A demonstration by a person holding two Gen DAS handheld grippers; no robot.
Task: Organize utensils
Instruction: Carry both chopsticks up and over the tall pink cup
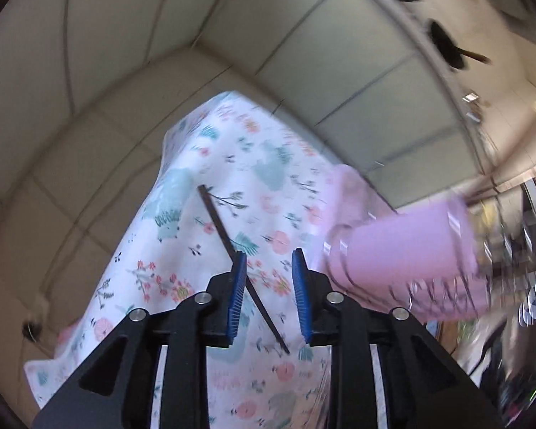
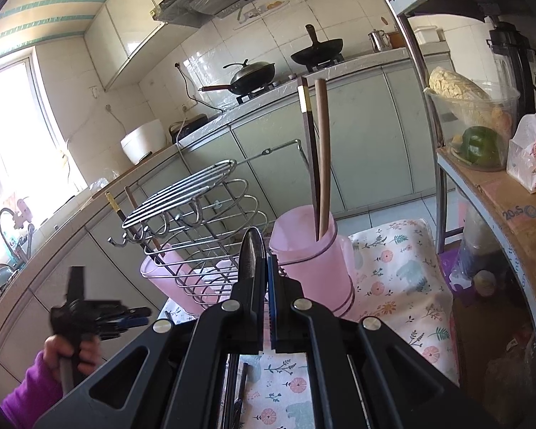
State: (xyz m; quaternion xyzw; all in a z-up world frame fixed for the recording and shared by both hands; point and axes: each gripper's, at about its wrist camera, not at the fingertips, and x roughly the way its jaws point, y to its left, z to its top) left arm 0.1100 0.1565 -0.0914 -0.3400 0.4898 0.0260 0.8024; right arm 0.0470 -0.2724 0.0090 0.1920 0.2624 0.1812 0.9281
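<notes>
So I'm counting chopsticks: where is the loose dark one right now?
In the left wrist view, the dark chopstick lies slanted on the floral cloth, crossing the left gripper's left pad.

A dark chopstick is seen lying slantwise on the floral cloth. Two chopsticks are stood upright in a pink cup. A metal spoon is clamped upright.

Left wrist view: close above floral cloth, tilted, blurred. Right wrist view: low over same cloth, facing kitchen counter. Shared: cloth, pink cup.
</notes>
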